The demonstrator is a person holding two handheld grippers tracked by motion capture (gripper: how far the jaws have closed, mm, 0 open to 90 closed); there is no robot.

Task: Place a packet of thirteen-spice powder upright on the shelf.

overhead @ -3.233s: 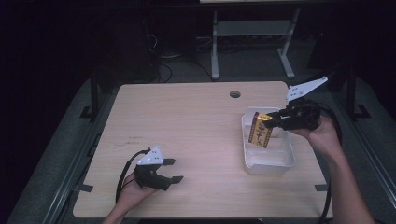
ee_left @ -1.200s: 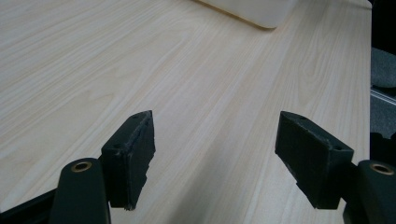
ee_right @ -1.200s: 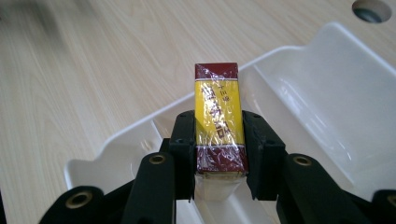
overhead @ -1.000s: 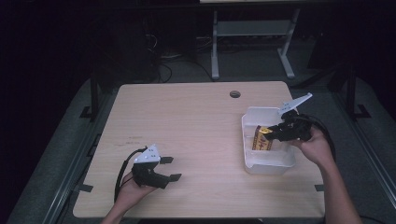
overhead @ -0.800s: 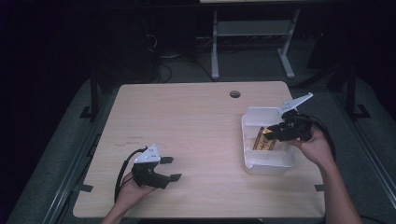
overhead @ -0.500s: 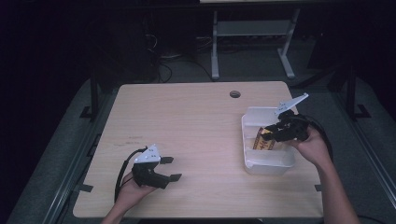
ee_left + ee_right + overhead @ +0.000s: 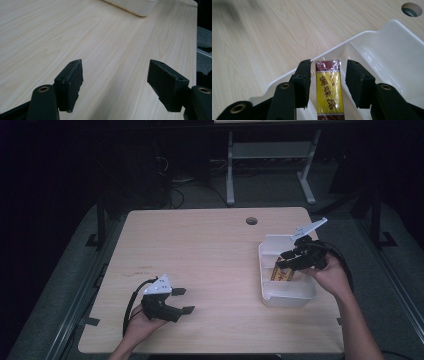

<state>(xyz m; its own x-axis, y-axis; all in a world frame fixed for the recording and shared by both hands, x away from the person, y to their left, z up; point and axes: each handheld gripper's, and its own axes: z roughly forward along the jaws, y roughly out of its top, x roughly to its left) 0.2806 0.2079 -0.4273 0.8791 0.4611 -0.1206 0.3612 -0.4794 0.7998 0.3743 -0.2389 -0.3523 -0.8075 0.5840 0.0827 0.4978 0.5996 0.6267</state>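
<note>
Room: dark all around, with a metal stand [image 7: 270, 165] and loose cables on the floor beyond a pale wooden table [image 7: 210, 250].
Nearest, left side: the left gripper [image 7: 181, 300] sat in the person's left hand [image 7: 142, 322] on the table's near edge, its jaws spread wide with nothing but bare wood between them.
Nearest, right side: the right hand [image 7: 330, 275] held the right gripper [image 7: 283, 263] over a white tray [image 7: 287, 296] at the table's right edge.
Right gripper state: jaws part-open, one either side of a packet [image 7: 329, 87]; in the right gripper view a slim gap showed on each side, so the pads were apparently not pressing it.
Task's thing: the packet, dark red and yellow with printed characters under clear wrap, stood on edge inside the tray, against the wall that splits it into compartments.
Farther off: a round cable hole [image 7: 251, 221] near the table's far edge, well apart from the tray.
Risk: the packet looked narrow and upright, so it could topple once left free, or get dragged if a pad caught the slick wrap.
In the way: the tray's walls crowded the jaws; a clipped rim might shift the light tray.
</note>
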